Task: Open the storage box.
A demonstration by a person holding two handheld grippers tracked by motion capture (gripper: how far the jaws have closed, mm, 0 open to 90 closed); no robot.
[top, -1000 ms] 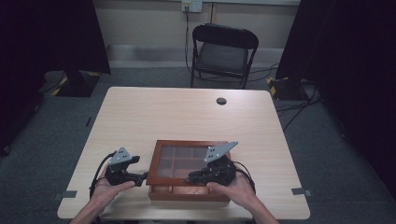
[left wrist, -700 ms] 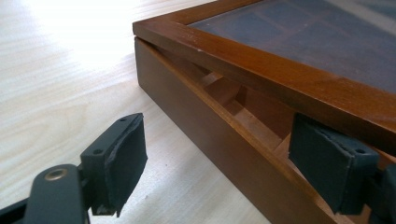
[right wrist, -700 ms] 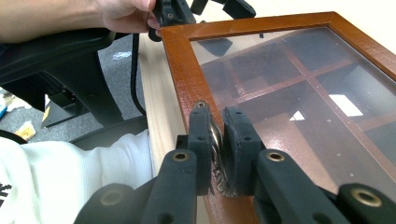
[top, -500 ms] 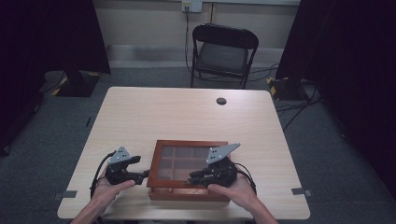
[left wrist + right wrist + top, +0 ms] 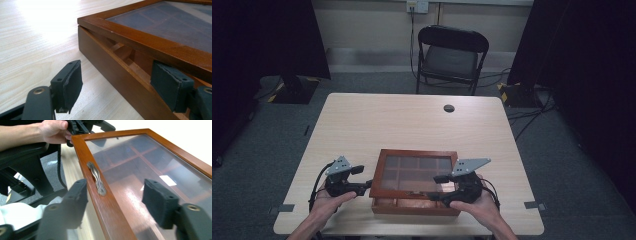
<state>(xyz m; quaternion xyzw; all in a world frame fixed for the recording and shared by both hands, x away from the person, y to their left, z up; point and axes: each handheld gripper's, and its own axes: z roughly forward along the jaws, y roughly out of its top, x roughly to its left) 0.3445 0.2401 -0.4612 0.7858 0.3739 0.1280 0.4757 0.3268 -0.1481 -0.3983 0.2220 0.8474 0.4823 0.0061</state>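
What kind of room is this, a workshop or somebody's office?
Probably a lab or studio set up for recording: dark curtains hang at both sides, cables trail over the grey floor, and a lone folding chair faces a plain table bearing a glass-lidded wooden box.

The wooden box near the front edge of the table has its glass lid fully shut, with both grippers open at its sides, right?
Not quite: the glass lid is lifted slightly. The left gripper view shows a gap between it and the wooden box, with one of the left gripper's fingers reaching into it. Both grippers are open; the right gripper straddles the lid's front rail.
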